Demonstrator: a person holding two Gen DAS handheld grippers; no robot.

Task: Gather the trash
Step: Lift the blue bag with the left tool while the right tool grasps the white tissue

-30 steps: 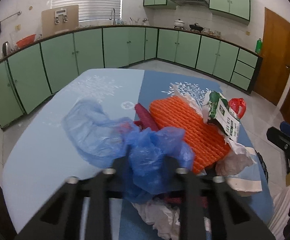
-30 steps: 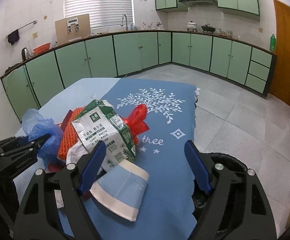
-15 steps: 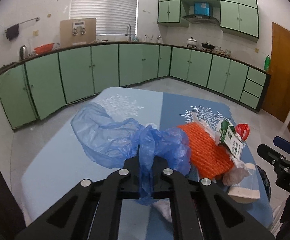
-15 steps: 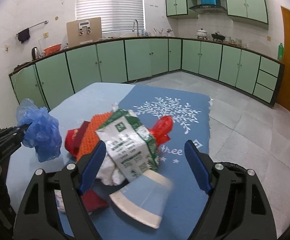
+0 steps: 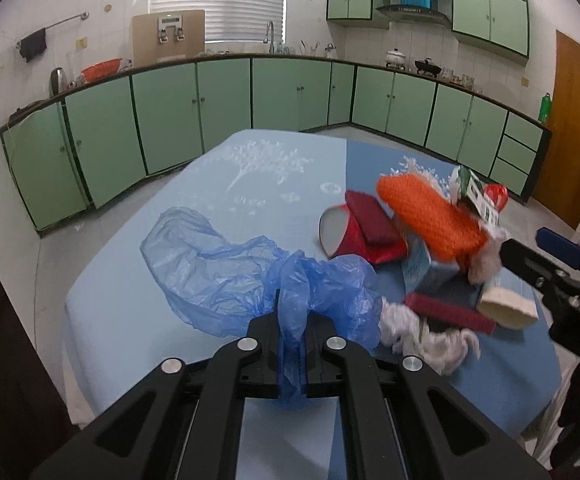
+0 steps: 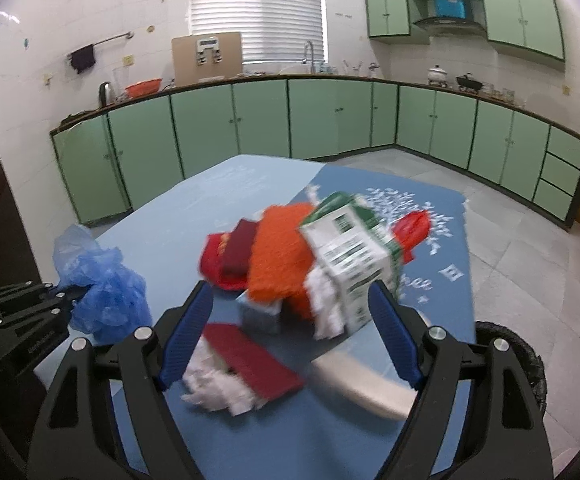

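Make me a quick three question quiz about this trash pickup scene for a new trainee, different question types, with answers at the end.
1. True or false: the left gripper is shut on the blue plastic bag.
2. Multiple choice: what lies between the open fingers of the right gripper? A) a kettle B) the green and white carton and other trash C) a glass bottle
3. Fill in: the orange foam net lies on the ____ cup.

Key: 1 true; 2 B; 3 red
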